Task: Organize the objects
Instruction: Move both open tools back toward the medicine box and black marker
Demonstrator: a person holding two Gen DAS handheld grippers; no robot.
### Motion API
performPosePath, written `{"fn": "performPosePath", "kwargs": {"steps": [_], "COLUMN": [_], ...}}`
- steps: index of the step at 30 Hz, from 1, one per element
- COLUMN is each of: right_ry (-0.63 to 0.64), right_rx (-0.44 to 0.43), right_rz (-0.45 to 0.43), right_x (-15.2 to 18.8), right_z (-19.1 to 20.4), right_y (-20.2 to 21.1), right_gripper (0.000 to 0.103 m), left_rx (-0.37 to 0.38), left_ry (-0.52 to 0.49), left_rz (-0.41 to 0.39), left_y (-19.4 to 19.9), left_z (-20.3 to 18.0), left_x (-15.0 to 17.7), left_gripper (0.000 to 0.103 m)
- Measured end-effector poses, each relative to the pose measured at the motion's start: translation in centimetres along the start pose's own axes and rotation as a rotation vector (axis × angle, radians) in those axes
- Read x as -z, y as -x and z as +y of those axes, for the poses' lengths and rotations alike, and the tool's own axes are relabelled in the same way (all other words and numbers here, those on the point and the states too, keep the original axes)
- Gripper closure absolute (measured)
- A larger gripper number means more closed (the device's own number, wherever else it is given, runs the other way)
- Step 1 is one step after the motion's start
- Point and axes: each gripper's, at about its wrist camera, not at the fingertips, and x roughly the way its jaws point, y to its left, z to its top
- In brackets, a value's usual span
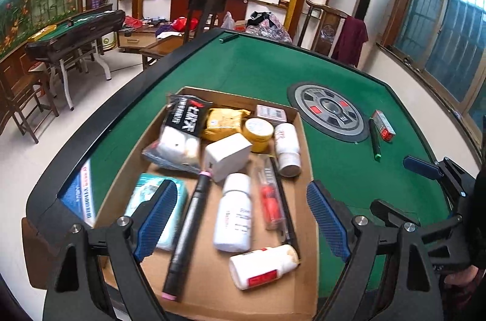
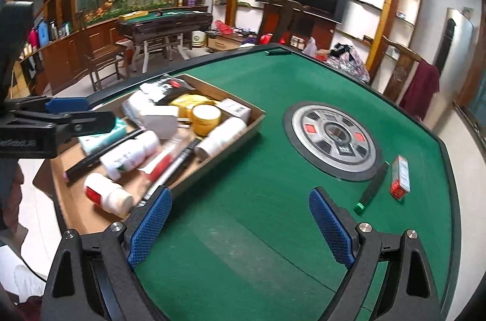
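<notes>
both tongs stand apart and empty: left tongs (image 1: 241, 222) hang over the filled cardboard box (image 1: 306, 169), right tongs (image 2: 240, 230) over bare worktop (image 2: 243, 96). green pen (image 2: 372, 192) and small red carton (image 2: 400, 176) lie outside, likely next to be boxed.

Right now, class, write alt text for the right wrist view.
An open, empty right claw hovers over a green table. Left, a cardboard tray holds bottles and packets; right, a green pen and small box lie beside a round hub.
</notes>
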Motion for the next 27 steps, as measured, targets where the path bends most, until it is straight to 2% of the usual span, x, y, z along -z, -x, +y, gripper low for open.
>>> {"fn": "performPosePath", "kwargs": {"steps": [10, 14, 16, 19, 20, 23, 27], "right_ry": [-0.062, -0.088, -0.146, -0.343, -0.434, -0.589, -0.642], "right_rx": [0.018, 0.073, 0.095, 0.099, 0.116, 0.185, 0.225], "right_rz": [0.032, 0.051, 0.06, 0.095, 0.107, 0.097, 0.108], "right_x": [0.9, 0.8, 0.7, 1.4, 2.0, 3.4, 3.9], "right_z": [-4.1, -7.1, -10.3, -17.4, -20.4, -25.6, -29.0], "right_y": [-1.0, -1.3, -1.6, -2.5, -2.8, -3.1, -4.8], "right_gripper": [0.008, 0.008, 0.008, 0.008, 0.008, 0.008, 0.008], "left_rx": [0.026, 0.044, 0.057, 0.079, 0.085, 0.101, 0.14], "left_ry": [-0.063, -0.096, -0.111, -0.134, -0.143, -0.157, -0.17], "left_rz": [0.027, 0.038, 0.042, 0.052, 0.058, 0.081, 0.122], "left_y": [-1.6, -2.3, -2.6, -3.1, -3.4, -4.4, -6.0], "left_z": [-4.1, -6.0, -6.9, -8.2, -8.6, -9.7, -11.9], "left_x": [-0.8, -1.1, -1.2, -1.1, -1.0, -1.0, -1.3], "left_gripper": [0.016, 0.016, 0.016, 0.016, 0.016, 0.016, 0.016]}}
